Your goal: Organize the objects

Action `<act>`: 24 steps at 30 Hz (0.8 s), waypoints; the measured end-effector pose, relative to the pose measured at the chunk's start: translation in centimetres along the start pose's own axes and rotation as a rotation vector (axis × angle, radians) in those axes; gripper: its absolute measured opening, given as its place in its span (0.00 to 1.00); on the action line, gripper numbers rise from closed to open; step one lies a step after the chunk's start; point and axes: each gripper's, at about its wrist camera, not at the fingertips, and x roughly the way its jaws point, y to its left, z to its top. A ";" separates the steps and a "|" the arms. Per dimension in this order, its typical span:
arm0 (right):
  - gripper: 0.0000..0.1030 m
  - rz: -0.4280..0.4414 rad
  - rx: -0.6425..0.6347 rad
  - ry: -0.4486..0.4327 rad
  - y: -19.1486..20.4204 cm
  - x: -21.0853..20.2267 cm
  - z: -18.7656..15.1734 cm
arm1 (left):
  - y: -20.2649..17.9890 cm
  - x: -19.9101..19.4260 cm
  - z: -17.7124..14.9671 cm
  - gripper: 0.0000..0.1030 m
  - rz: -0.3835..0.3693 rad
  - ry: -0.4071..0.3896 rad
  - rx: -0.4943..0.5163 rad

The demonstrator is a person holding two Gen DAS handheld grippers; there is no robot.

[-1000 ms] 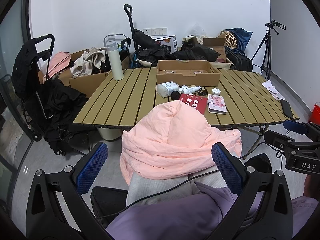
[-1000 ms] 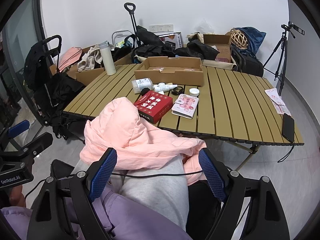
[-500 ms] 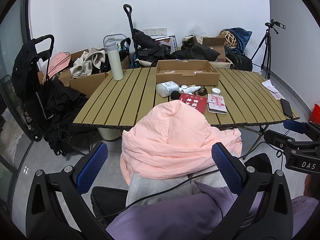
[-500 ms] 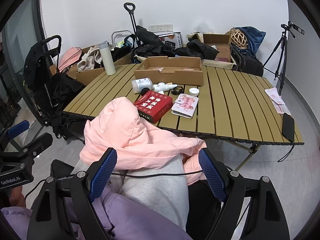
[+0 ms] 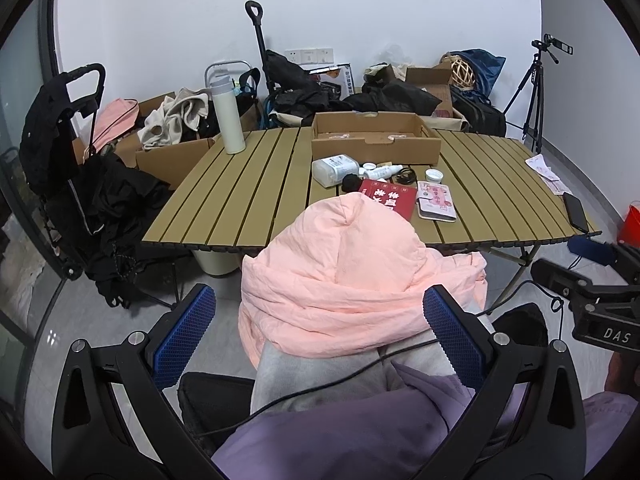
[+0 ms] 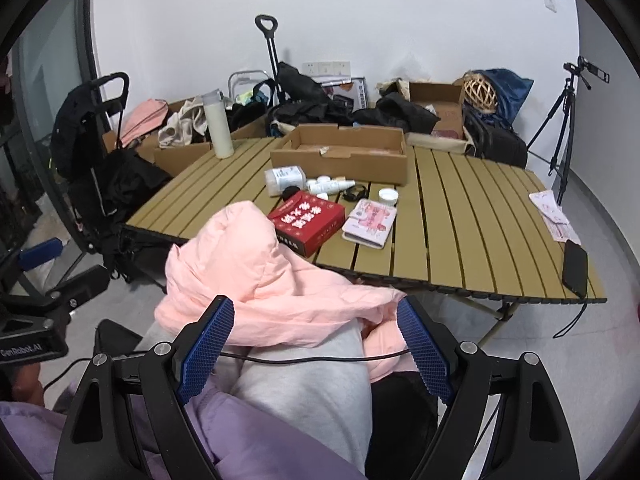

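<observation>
A slatted wooden table [image 5: 248, 192] [image 6: 452, 232] holds a shallow cardboard box [image 5: 376, 138] [image 6: 340, 154], a red box [image 6: 306, 220] [image 5: 390, 198], a pink booklet [image 6: 370, 222] [image 5: 436, 204], a clear plastic jar [image 6: 285, 179] [image 5: 334, 168], small white bottles [image 6: 330, 186], a round white lid [image 6: 388, 195] and a black cable [image 6: 356, 192]. My left gripper [image 5: 318, 328] is open and empty over a pink jacket [image 5: 348, 280] on the person's lap, short of the table. My right gripper [image 6: 316, 344] is open and empty over the lap too.
A tall white flask [image 5: 228, 120] stands at the table's far left. A black phone [image 6: 575, 268] and a paper slip [image 6: 554, 216] lie at the right edge. Bags, boxes and clothes line the wall. A tripod [image 6: 564, 120] stands at right.
</observation>
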 end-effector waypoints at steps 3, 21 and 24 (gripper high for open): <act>0.82 0.022 0.015 0.038 -0.7 2.1 0.1 | 0.4 1.9 1.1 1.00 0.031 0.015 -0.007; 0.82 0.144 0.310 0.235 -5.1 22.4 6.1 | -0.5 23.5 12.0 1.00 -0.186 0.173 0.068; 0.74 0.156 0.328 0.255 -4.8 24.8 7.0 | -1.7 28.4 12.5 0.98 -0.244 0.243 0.128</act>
